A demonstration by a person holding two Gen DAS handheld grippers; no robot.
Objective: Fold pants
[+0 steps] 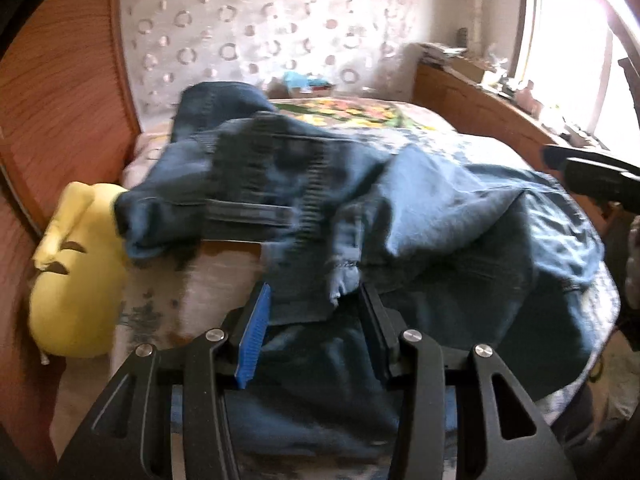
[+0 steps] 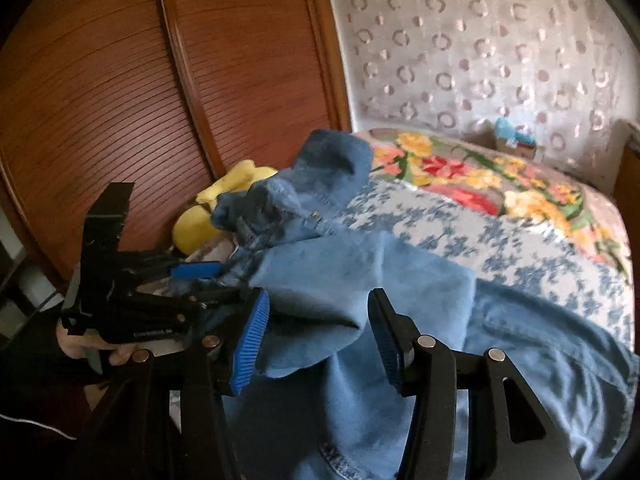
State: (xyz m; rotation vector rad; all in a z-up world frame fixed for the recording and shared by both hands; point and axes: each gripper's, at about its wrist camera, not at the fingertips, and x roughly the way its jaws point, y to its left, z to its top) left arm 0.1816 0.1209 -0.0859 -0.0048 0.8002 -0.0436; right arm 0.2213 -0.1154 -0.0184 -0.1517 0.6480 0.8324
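Blue denim pants (image 1: pixel 440 216) lie crumpled across the bed, waistband (image 1: pixel 248 184) toward the far left. My left gripper (image 1: pixel 316 300) stands open with a frayed edge of the denim between its fingers. In the right wrist view my right gripper (image 2: pixel 316 320) is open too, with a fold of the lighter inside of the pants (image 2: pixel 344 288) lying between its blue pads (image 2: pixel 248 340). The left gripper (image 2: pixel 196 272) shows at the left of that view, held by a hand. The right gripper's body (image 1: pixel 592 176) shows at the right edge of the left wrist view.
The bed has a blue-patterned sheet (image 2: pixel 520 252) and a floral blanket (image 2: pixel 480 176) at its far end. A yellow plush toy (image 1: pixel 76 272) lies at the bed's left side against wooden louvred wardrobe doors (image 2: pixel 120 100). A wooden sideboard (image 1: pixel 480 108) stands under the window.
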